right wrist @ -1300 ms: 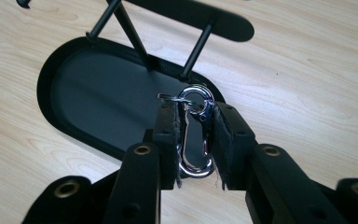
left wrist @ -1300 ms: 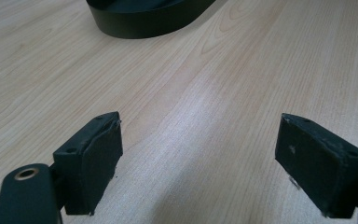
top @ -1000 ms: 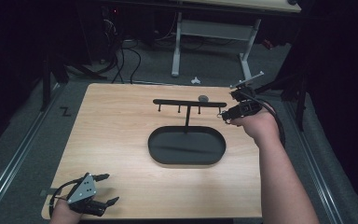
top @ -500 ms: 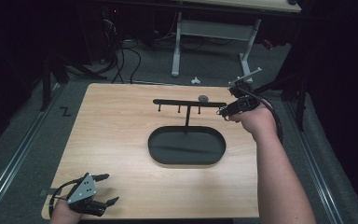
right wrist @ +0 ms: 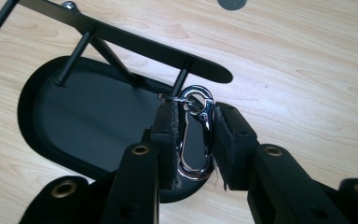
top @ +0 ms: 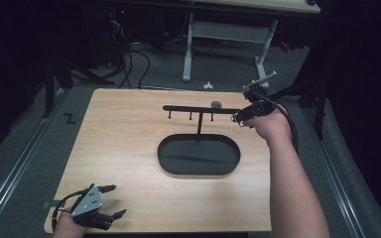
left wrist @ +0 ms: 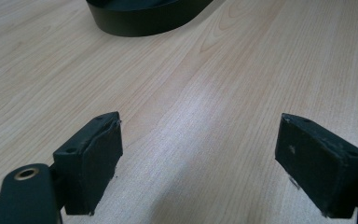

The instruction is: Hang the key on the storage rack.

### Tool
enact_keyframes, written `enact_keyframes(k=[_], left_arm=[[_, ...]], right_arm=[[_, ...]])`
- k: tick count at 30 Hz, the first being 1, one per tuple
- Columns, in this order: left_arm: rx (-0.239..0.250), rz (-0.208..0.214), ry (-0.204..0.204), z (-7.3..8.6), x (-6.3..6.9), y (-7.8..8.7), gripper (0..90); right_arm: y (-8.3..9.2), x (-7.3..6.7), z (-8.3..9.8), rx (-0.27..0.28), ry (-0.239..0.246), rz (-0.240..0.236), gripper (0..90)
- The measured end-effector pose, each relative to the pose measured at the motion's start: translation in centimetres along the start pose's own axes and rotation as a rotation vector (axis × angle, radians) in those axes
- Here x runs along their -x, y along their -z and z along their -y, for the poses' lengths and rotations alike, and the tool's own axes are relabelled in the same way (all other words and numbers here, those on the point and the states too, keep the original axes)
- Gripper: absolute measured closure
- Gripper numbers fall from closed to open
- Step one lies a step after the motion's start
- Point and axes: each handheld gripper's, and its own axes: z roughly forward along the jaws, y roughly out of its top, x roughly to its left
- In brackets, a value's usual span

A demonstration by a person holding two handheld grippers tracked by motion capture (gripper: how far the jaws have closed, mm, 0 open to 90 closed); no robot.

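Observation:
A black stand has an oval base (top: 198, 154) and a horizontal bar (top: 201, 109) with short pegs hanging under it. My right gripper (top: 238, 118) is at the bar's right end, shut on a silver snap hook (right wrist: 191, 172). In the right gripper view the hook stands upright between the pads (right wrist: 168, 135), its top ring beside the bar's end peg (right wrist: 182, 81), above the base (right wrist: 98, 121). The jaws (right wrist: 195, 109) have just eased a touch wider, with the hook still between them. My left gripper (top: 116, 201) rests at the table's near left corner, open, with bare wood between its pads (left wrist: 93, 158).
A small grey disc (top: 217, 104) lies on the table just behind the bar. The wooden table (top: 119, 144) has bare room to the left of the stand. A white desk frame (top: 228, 34) and cables stand on the floor beyond the far edge.
My right hand has shifted slightly left, bringing the snap hook closer to the bar's right end. The left gripper has not moved.

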Motion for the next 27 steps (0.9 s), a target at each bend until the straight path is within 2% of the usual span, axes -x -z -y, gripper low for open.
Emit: enact_keyframes(k=[27], left_arm=[[0.0, 0.001, 0.004, 0.11, 0.08, 0.16, 15.4]], right_arm=[[-0.06, -0.22, 0.01, 0.007, -0.017, 0.013, 69.4]])
